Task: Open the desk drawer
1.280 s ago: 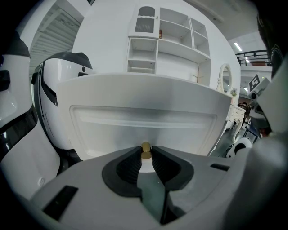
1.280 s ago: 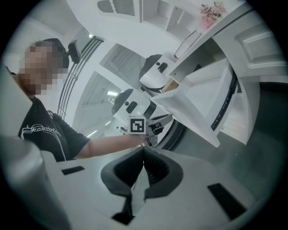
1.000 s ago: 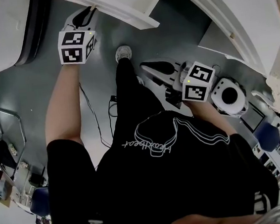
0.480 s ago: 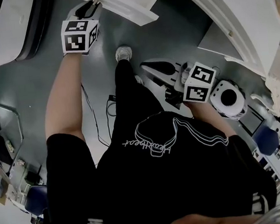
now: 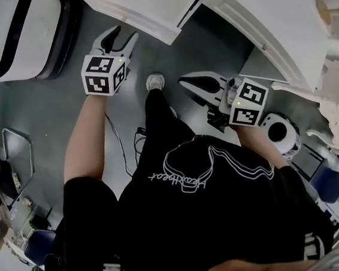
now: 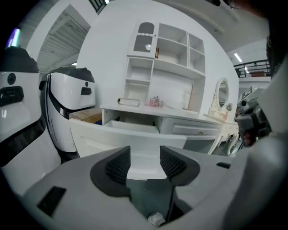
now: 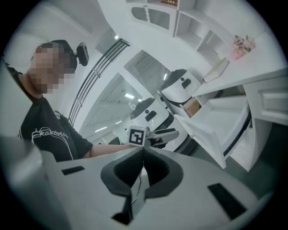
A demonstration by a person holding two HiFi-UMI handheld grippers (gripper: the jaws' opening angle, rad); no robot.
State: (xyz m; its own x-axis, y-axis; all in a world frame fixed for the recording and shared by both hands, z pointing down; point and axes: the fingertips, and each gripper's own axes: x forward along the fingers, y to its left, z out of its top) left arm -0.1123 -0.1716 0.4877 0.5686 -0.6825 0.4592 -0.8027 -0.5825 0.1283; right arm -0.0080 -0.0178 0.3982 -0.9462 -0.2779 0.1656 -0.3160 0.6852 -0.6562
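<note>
The white desk drawer (image 5: pixel 144 11) stands pulled out from the desk (image 5: pixel 277 18); the left gripper view shows its front panel (image 6: pixel 112 141) and open box. My left gripper (image 5: pixel 120 36) hangs just short of the drawer front, apart from it. Its jaws have just been opening and stand wide with nothing between the pads (image 6: pixel 118 165). In its own view the left gripper (image 6: pixel 145 159) faces the drawer front. My right gripper (image 5: pixel 189 81) floats lower right over the floor, shut and empty. The right gripper view shows this gripper (image 7: pixel 143 161) with pads touching, and the drawer (image 7: pixel 220 128) to the right.
A large white and black machine (image 5: pixel 14 31) stands left of the drawer. A round white device (image 5: pixel 276 120) and cables (image 5: pixel 119 146) lie on the grey floor. The person's shoe (image 5: pixel 154 80) is below the drawer. A shelf hutch (image 6: pixel 166 58) tops the desk.
The left gripper has let go of the drawer front, drawn back from it and opened its jaws wide. Both grippers have lifted; the right one stays shut.
</note>
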